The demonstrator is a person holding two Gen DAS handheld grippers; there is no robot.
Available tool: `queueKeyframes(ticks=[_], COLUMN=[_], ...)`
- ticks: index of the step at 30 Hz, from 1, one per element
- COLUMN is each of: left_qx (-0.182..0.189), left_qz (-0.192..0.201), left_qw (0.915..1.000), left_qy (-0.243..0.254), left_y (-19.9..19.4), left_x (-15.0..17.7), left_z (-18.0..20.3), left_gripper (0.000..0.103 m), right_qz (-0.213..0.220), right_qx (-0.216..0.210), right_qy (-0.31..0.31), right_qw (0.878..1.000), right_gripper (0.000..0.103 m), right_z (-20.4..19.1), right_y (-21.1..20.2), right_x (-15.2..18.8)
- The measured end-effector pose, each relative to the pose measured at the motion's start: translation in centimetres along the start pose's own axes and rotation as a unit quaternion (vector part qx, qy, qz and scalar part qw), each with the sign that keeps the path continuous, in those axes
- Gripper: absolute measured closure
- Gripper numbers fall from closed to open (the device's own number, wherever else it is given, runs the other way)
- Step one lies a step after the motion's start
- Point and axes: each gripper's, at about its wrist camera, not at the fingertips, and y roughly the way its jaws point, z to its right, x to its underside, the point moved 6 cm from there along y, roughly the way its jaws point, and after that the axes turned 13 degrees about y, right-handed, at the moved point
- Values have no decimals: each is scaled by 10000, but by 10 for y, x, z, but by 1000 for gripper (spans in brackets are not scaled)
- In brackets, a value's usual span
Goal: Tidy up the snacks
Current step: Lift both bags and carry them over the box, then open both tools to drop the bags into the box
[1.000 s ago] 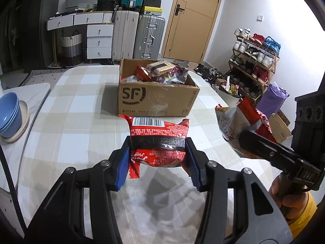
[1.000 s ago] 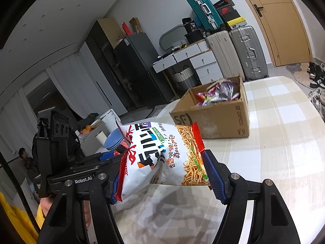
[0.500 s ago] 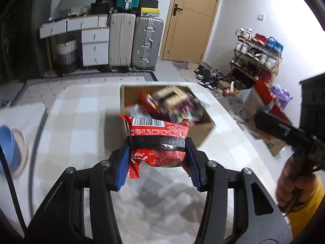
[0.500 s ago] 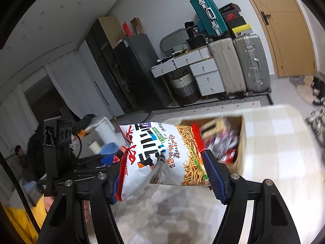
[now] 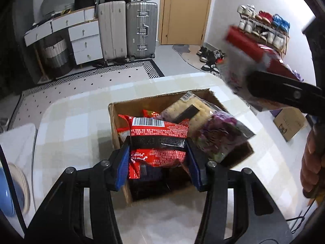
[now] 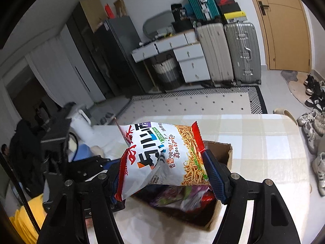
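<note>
Over the cardboard box (image 5: 121,134) on the checked table (image 5: 77,126), we bring two snacks in at once. A second ago the box stood well ahead of both grippers, its printed front wall facing us; now both wrist views look down into its open top, so we have carried both packets across the table to it.

Our left gripper (image 5: 158,154) clamps a red snack packet (image 5: 158,140) by its dark middle band, barcode end up, and holds it above the near left part of the box. The blue pads (image 5: 122,160) press both sides of the packet.

Our right gripper (image 6: 162,168) is closed on a white noodle-snack bag (image 6: 162,154), which hangs over the box's right side, above the purple wrapper (image 5: 219,140) and cracker pack (image 5: 189,111) already lying inside. In the left view that bag shows only as a red blur, near the hand (image 5: 310,162) that holds the tool.

The box is already heaped on its far side, while the near left corner looks dark and free. We judge the carry as good as done; what remains is to lower and let go, and the red packet has the easier drop.
</note>
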Motion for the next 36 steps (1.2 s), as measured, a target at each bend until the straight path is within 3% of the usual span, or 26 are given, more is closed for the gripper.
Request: queueKeyframes(ticks=[5,10,17,22,24,36], left_qx=[413,468,545,473,466,365], left_qz=[-135,-210,-273,-265,-162,29], left_qw=[9989,9978,9974,9981,9984,9990], left_qy=[156,411,392,278,260,263], left_y=[30,50,62,53,48,16], left_x=[0,6,3,9,7,5], left_z=[5,7,4,-3,-5,-1], left_gripper=[56,56,55,31,26,26], right_qz=[-267,-348,-384,-425,-450,-626], right_qx=[270,428,469,489,532,735], right_qy=[-29,-78,-49,-152,-240,-596], right_qw=[9993,9984,9981,9978,9973,9935], right_gripper=[33,33,33,33,33,31], right_z=[14,21,20,16,14,3], right_y=[30,44,53,56,58,67], right_x=[-6,-8,-9,-8,-8,8])
